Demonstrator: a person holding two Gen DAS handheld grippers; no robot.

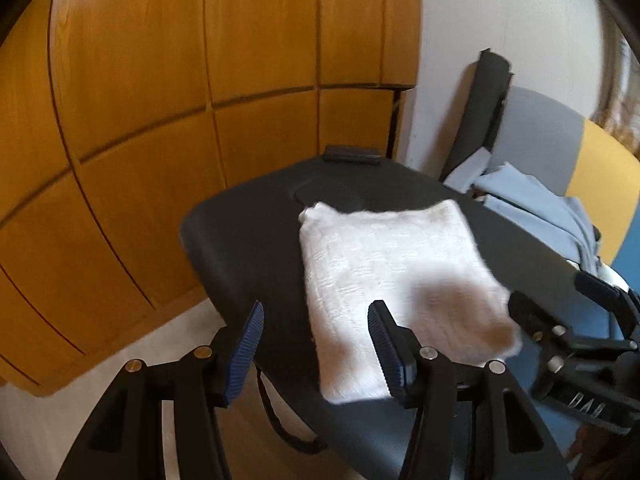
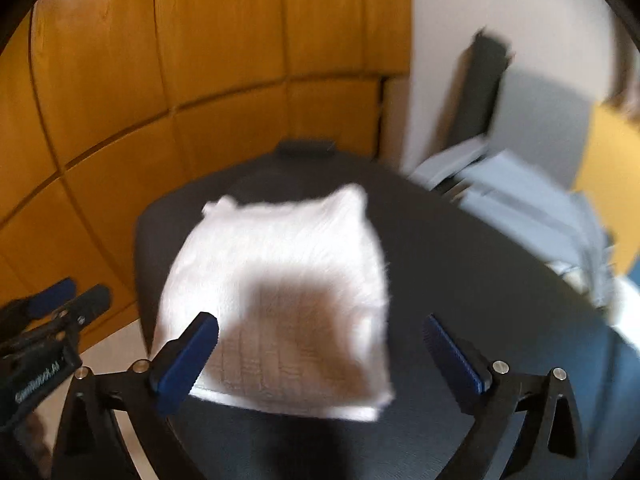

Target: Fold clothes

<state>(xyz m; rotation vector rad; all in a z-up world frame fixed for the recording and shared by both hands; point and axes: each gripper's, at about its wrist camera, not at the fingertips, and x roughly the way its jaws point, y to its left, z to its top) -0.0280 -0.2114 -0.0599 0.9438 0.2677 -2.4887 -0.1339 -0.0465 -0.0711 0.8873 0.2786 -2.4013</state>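
Right wrist – tool (image 2: pixel 320 356) wide, empty.

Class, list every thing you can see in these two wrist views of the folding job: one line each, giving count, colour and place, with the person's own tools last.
white cloth: one, white, folded into a rectangle, lying on the dark table.
dark table: one, dark grey, centre of both views.
wood panelling: one wall, orange-brown, behind and left of the table.
blue garments: a pile, light blue, right of the table; count unclear.
dark board: one, dark grey, leaning against the white wall.
left gripper: one, black with blue pads, open, empty.
right gripper: one, black with blue pads, open wide, empty.
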